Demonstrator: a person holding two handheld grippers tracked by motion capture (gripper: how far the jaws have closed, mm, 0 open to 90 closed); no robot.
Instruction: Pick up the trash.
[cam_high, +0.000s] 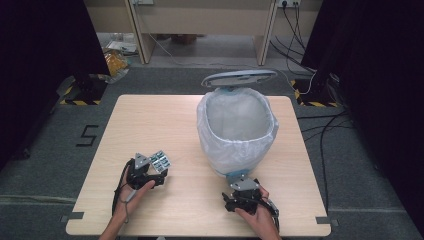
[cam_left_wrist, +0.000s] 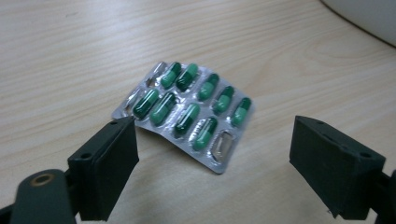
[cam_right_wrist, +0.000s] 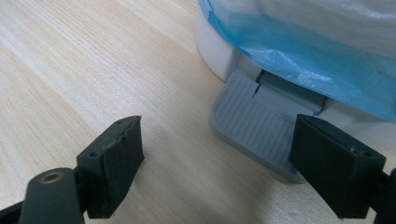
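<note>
The left gripper (cam_left_wrist: 215, 154) hung over the pill strip (cam_left_wrist: 187, 109) on the worktop (cam_high: 180, 125), jaws spread, strip not yet pinched. The right gripper (cam_right_wrist: 217, 161), jaws also spread, faced the bin's pedal (cam_right_wrist: 261, 128). Next, probably, came closing on the strip's edge, then carrying it to the bin (cam_high: 237, 132).

Grey carpet floor (cam_high: 45, 165) with a taped "5" (cam_high: 88, 135), black curtains (cam_high: 380, 65) either side, wooden desk (cam_high: 200, 22) behind.

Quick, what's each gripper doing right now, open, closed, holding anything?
Left gripper: jaws open, holding nothing; the silver blister pack of green capsules lies just ahead on the table.
Right gripper: jaws open, empty, at the bin's grey foot pedal.
</note>
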